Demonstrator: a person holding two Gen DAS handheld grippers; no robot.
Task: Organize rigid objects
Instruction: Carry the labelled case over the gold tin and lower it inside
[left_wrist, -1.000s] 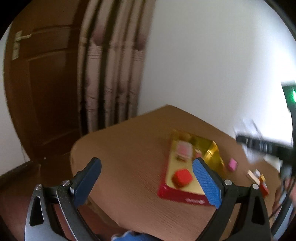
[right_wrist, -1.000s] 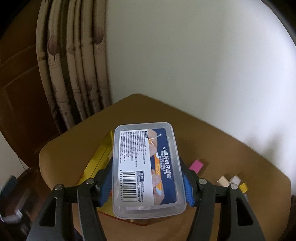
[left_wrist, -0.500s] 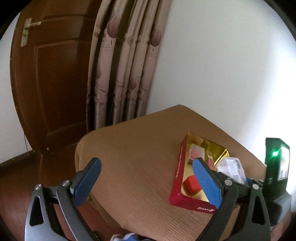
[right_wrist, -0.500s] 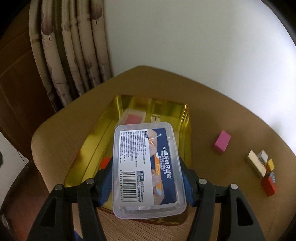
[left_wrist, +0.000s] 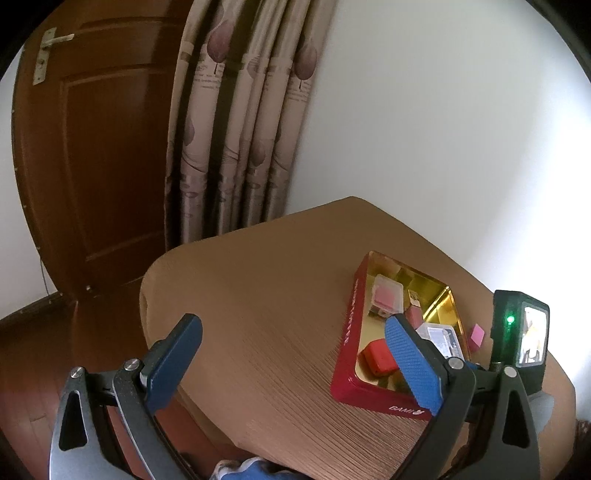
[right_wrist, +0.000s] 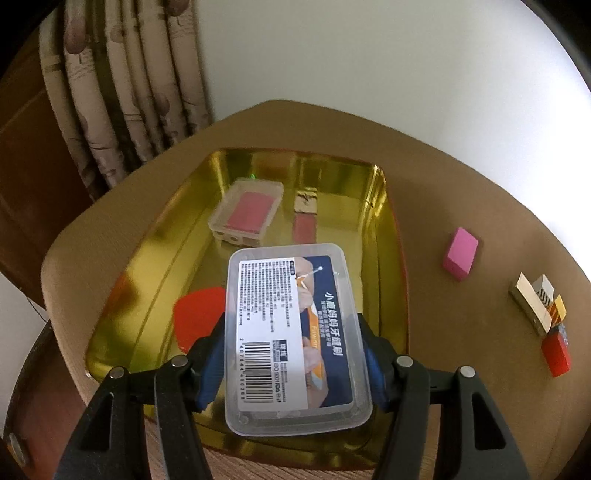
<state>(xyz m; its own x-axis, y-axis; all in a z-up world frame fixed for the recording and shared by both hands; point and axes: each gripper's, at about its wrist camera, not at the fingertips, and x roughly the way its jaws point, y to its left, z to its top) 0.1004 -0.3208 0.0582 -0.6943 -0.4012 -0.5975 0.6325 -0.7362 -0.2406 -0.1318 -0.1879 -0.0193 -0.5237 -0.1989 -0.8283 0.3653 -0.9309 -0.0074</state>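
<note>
Box (right_wrist: 291, 339) of clear plastic with a printed label sits clamped between the blue pads of the right gripper (right_wrist: 295, 363), above the near end of the gold-lined red tin (right_wrist: 384, 206) on the table (right_wrist: 461, 184). Left gripper (left_wrist: 291, 363) gapes wide, holding nothing, beside the tin.

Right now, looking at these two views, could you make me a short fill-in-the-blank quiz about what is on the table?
1. The right gripper is shut on a clear plastic box with a ____ printed on its label.
2. The gold-lined tin is ____ on the outside.
3. The pink block lies ____ the tin.
4. Between the left gripper's blue fingers there is ____.

Missing words: barcode; red; outside; nothing
</note>
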